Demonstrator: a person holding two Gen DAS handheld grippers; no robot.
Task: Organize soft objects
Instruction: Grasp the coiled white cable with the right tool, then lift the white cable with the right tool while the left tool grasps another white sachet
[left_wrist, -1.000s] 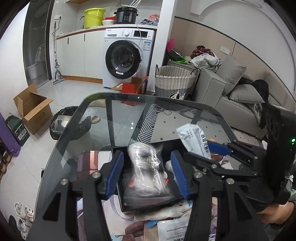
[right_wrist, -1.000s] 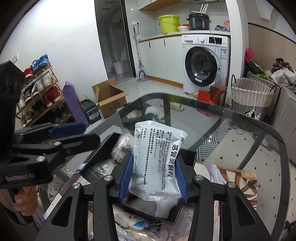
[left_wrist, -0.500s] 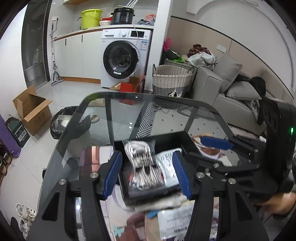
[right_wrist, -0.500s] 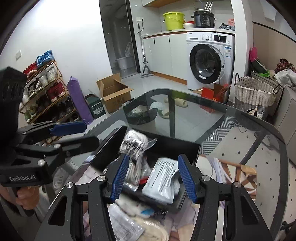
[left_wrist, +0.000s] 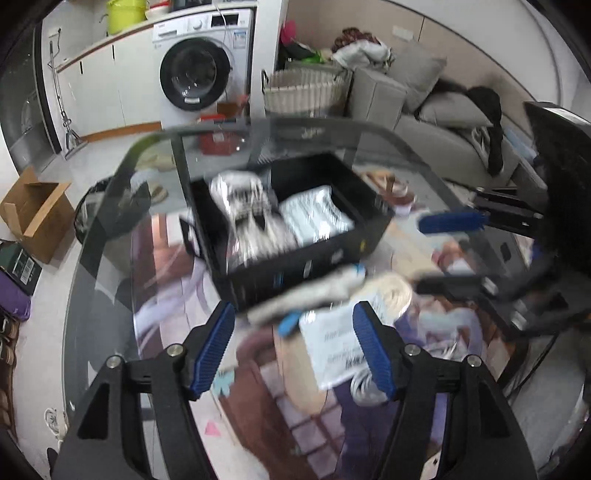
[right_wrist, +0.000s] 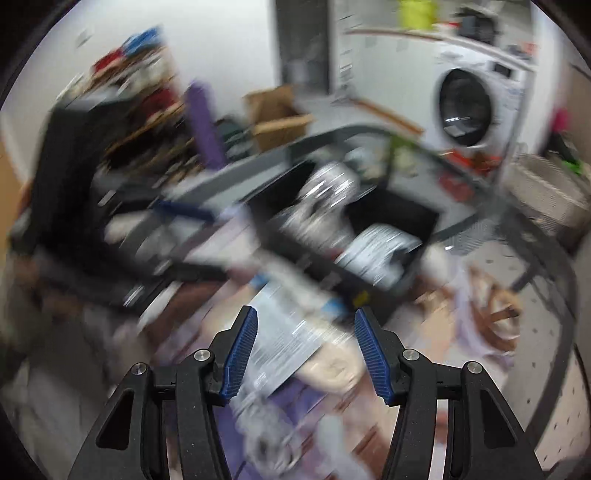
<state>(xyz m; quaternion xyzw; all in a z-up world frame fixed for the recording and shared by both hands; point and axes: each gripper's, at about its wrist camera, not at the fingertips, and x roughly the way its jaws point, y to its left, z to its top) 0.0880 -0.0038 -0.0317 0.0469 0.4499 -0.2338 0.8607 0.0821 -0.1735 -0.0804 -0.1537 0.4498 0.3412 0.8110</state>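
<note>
On the glass desk (left_wrist: 110, 266) sits a black bin (left_wrist: 317, 258), and inside it lie two soft packets side by side: a clear bag of white and dark fabric (left_wrist: 251, 214) toward its left and a flat white sachet with printed lines (left_wrist: 314, 218) toward its right. Just outside the bin's near wall, more soft things are heaped on the patterned cloth under the glass: a long pale roll (left_wrist: 314, 291), a coil of cream cord (left_wrist: 395, 291) and a white printed pouch (left_wrist: 336, 347). The left gripper (left_wrist: 295, 350) hangs over this heap with its jaws apart and nothing pressed between the blue pads; they have just been opening wider, and the white pouch shows in the gap below them. The right gripper (right_wrist: 306, 356) also stands with jaws apart and empty, having opened a little a moment ago; its own view is badly smeared, though a white printed packet (right_wrist: 288, 332) on the desk can be made out between the pads and the bin (right_wrist: 399, 218) beyond. From the left camera, the right gripper's blue finger (left_wrist: 454, 223) reaches in from the right, beside the bin.
</note>
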